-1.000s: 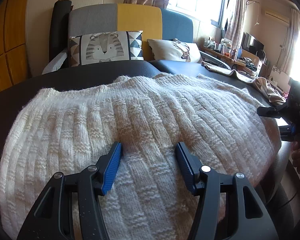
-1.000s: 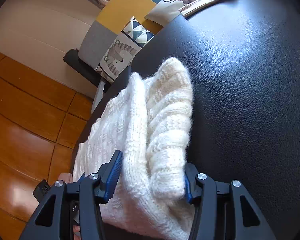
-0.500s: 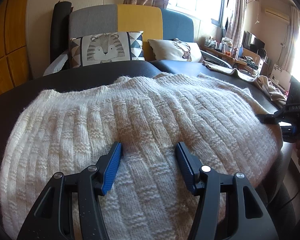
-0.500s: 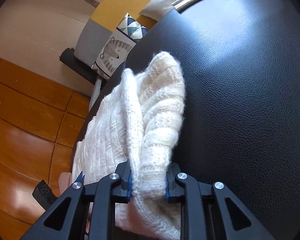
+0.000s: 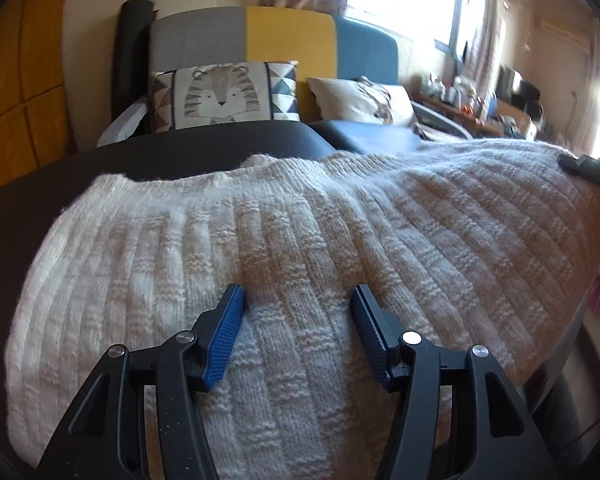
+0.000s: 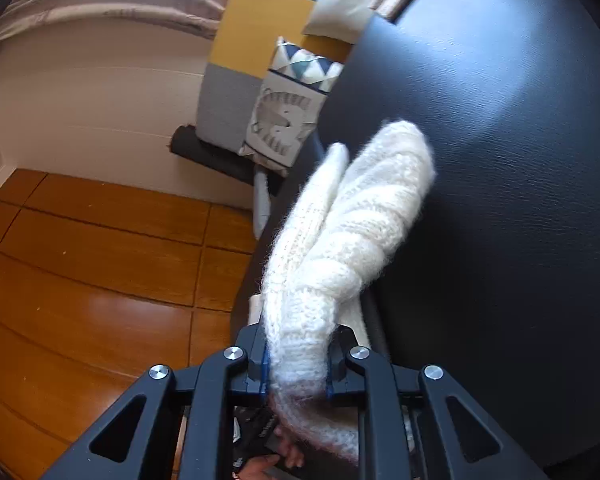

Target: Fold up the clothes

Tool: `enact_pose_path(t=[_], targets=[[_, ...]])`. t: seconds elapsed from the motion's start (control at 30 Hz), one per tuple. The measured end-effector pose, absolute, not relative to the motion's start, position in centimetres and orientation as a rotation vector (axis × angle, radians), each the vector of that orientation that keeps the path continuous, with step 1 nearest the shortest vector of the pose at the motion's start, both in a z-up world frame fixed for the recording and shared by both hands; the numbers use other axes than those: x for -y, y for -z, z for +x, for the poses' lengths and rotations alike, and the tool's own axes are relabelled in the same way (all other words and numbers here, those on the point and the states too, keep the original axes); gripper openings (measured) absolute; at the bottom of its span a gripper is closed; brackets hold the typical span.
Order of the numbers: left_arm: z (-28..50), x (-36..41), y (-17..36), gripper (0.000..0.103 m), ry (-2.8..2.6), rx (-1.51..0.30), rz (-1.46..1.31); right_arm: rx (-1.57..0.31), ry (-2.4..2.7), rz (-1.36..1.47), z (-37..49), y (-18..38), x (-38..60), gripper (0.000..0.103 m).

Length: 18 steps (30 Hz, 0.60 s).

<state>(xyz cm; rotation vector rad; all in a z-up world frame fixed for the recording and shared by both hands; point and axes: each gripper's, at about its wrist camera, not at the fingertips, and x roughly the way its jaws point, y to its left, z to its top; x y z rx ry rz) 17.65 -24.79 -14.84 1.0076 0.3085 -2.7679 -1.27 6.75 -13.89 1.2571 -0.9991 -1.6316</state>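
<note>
A cream knitted sweater [image 5: 300,248] lies spread over the black leather surface [image 5: 60,184]. My left gripper [image 5: 298,312] hovers open just above its near part, blue pads apart with knit showing between them. In the right wrist view my right gripper [image 6: 296,364] is shut on the sweater's edge [image 6: 340,240], which rises bunched and lifted off the black surface [image 6: 500,160]. That gripper also shows as a dark shape [image 5: 588,168] at the sweater's right end in the left wrist view.
A grey, yellow and blue sofa back [image 5: 260,40] with a tiger cushion [image 5: 224,96] and a pale cushion [image 5: 360,100] stands behind. A cluttered side table [image 5: 480,108] sits at the right. Wooden floor [image 6: 80,260] lies beside the surface. A hand [image 6: 268,460] shows below the right gripper.
The right gripper closed on the sweater's edge and lifted it, raising the right end. The left gripper stayed open over the knit.
</note>
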Motion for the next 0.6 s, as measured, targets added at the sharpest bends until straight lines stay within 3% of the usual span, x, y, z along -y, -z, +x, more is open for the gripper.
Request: enact_pose_path(t=[0.07, 0.17, 0.2, 0.43, 0.6], targets=[[18.8, 25.0, 14.4, 0.058, 2.750, -0.395, 0.933, 0.977, 1.627, 1.239, -0.9, 12.3, -5.9, 0.018], [20.1, 24.6, 14.1, 0.006, 2.709, -0.347, 0.847, 0.934, 1.628, 1.220, -0.4, 9.9, -4.5, 0.018], [20.2, 24.4, 14.2, 0.002, 2.714, -0.338, 0.846, 0.920, 1.628, 1.215, -0.2, 9.2, -4.0, 0.018], [20.6, 23.3, 15.4, 0.000, 2.867, -0.409, 0.875, 0.866, 1.631, 1.217, 1.0, 7.4, -2.4, 0.018], [20.7, 24.3, 16.4, 0.000, 2.873, -0.557, 0.887, 0.835, 1.626, 1.220, 1.4, 6.6, -1.1, 0.018]])
